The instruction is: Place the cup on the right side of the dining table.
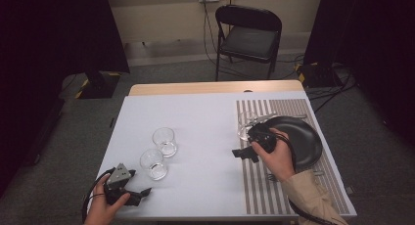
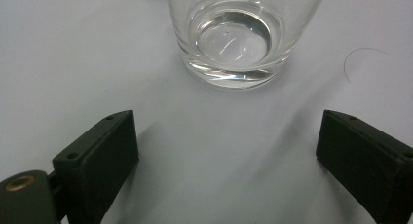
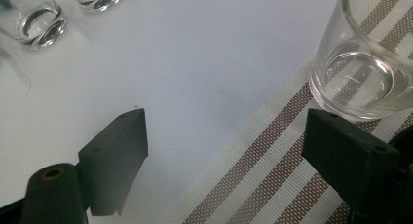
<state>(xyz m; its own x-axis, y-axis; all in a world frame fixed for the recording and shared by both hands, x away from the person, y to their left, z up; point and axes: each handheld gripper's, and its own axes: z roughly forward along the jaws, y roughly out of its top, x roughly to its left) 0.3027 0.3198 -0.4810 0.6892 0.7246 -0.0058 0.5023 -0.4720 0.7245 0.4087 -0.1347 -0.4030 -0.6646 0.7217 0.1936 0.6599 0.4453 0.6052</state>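
Note:
Two empty clear glasses stand on the white table cover, a farther glass (image 1: 164, 141) and a nearer glass (image 1: 154, 163). My left gripper (image 1: 139, 195) rests at the front left edge, open, just short of the nearer glass (image 2: 234, 39), with nothing between its jaws (image 2: 224, 160). A third glass (image 1: 244, 130) stands on the striped placemat (image 1: 254, 186), beside the black plate (image 1: 303, 142). My right gripper (image 1: 243, 154) hovers just in front of it, open and empty (image 3: 224, 156). That third glass (image 3: 370, 63) sits beyond the right-hand jaw, and the two other glasses (image 3: 36, 19) show farther off.
Cutlery lies on the placemat, some behind the plate (image 1: 259, 119) and a fork (image 1: 271, 177) near the front. A black folding chair (image 1: 249, 34) stands beyond the table's far edge. Cables and a box (image 1: 318, 73) lie on the floor at the right.

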